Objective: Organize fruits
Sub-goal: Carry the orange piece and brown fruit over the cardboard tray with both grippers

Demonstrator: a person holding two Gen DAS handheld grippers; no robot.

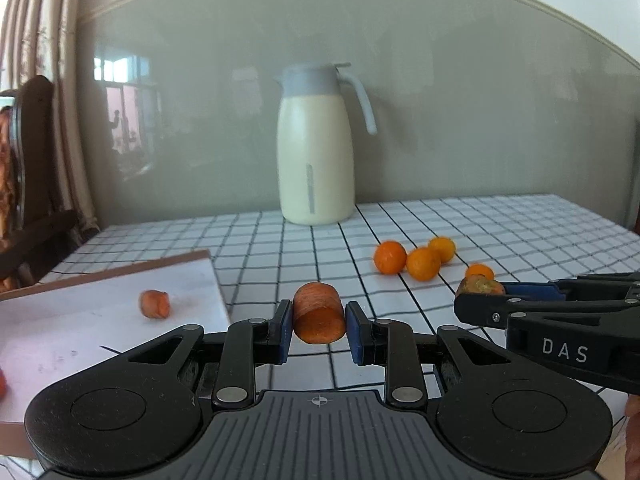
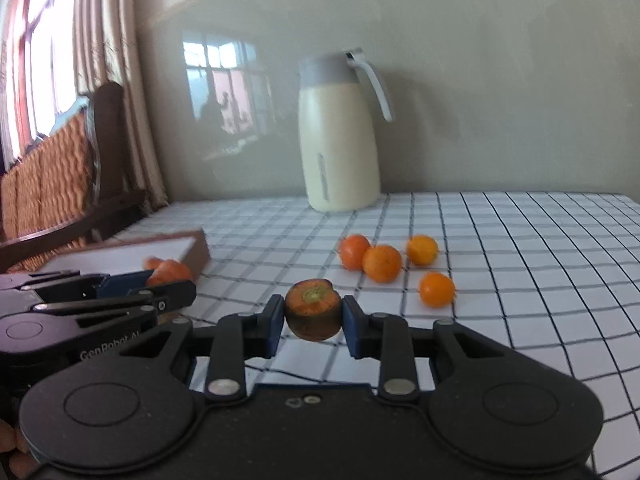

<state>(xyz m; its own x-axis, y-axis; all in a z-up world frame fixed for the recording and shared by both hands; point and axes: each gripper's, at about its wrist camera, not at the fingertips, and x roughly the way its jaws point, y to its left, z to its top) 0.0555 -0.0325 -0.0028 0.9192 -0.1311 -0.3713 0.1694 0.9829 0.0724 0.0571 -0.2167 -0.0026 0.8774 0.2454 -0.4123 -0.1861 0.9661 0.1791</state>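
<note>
1. Left gripper [image 1: 319,330]: blue pads pinching a cut carrot chunk [image 1: 319,313], flat cut face toward the camera, held clear above the checked tablecloth [image 1: 440,220].
2. Right gripper [image 2: 313,322]: pads pinching a carrot top piece [image 2: 313,309], stem end with greenish core facing up, also off the cloth.
3. On the white board [image 1: 80,320] at left: one small carrot piece [image 1: 154,303], lying apart from both grippers.
4. Further back on the cloth: four small oranges [image 2: 382,263], three clustered, one a little nearer.
5. Against the wall: cream thermos jug [image 1: 316,148], upright, grey lid.
</note>
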